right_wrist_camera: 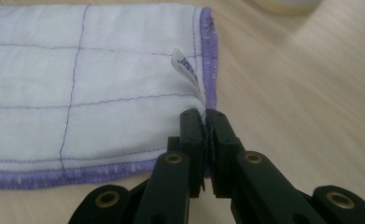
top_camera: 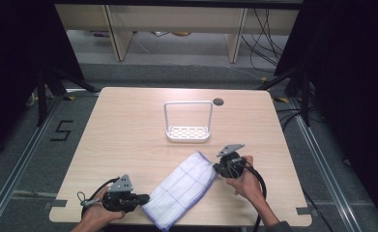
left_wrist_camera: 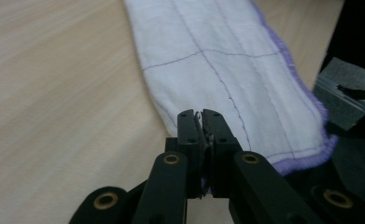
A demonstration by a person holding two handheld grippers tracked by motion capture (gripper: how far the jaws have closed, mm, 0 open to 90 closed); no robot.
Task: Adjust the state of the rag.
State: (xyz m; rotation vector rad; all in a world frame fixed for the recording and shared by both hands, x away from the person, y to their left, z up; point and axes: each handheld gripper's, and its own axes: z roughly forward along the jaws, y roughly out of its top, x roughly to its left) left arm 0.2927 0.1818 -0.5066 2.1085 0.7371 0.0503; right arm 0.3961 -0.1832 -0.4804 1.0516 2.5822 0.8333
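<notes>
A white cloth with thin purple grid lines and a purple hem lies folded in a long strip across the table's near middle. My left gripper pinches the cloth's near-left end; in the left gripper view the jaws are shut on the cloth edge. My right gripper grips the far-right corner; in the right gripper view its jaws are shut on the cloth beside a small white label.
A white wire rack with a slotted base stands at the table's middle back. A dark round hole is behind it. The wooden table ends close to my hands, and the cloth's near end overhangs the front edge.
</notes>
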